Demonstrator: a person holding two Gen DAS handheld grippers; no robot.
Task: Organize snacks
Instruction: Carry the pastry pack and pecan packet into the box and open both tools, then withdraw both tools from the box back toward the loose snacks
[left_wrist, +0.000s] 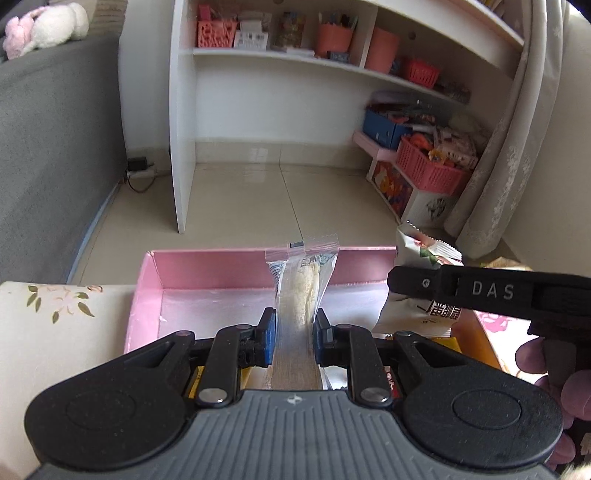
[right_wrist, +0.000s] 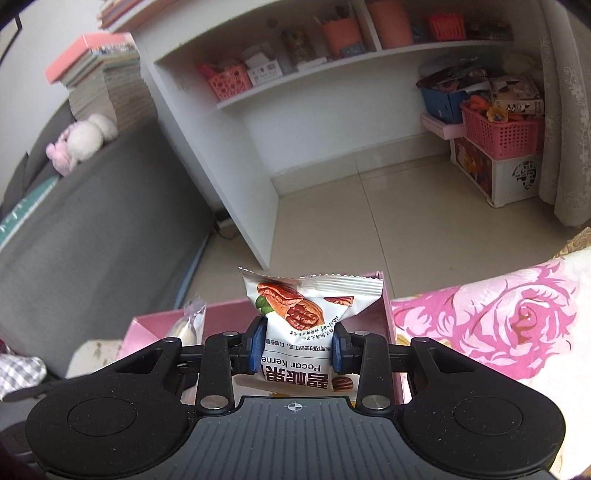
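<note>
My left gripper (left_wrist: 294, 325) is shut on a long clear-wrapped biscuit stick (left_wrist: 301, 284), which juts forward over the open pink box (left_wrist: 207, 266). My right gripper (right_wrist: 298, 341) is shut on a white pecan kernel packet (right_wrist: 301, 314) with nuts printed on it, held above the box's right end (right_wrist: 386, 314). In the left wrist view the right gripper's black finger (left_wrist: 461, 288) crosses from the right, with the pecan packet (left_wrist: 424, 251) clamped behind it. The biscuit stick (right_wrist: 192, 325) shows at the left in the right wrist view. Yellow wrappers (left_wrist: 448, 345) lie under the grippers.
The box sits on a floral-covered surface (right_wrist: 498, 317) with pink roses. Beyond lies tiled floor (left_wrist: 258, 195), a white shelf unit (left_wrist: 183, 147) with pink baskets, a grey sofa (left_wrist: 44, 166) on the left, and a pink basket (left_wrist: 428, 166) on storage boxes by the curtain. A gloved hand (left_wrist: 554, 384) holds the right gripper.
</note>
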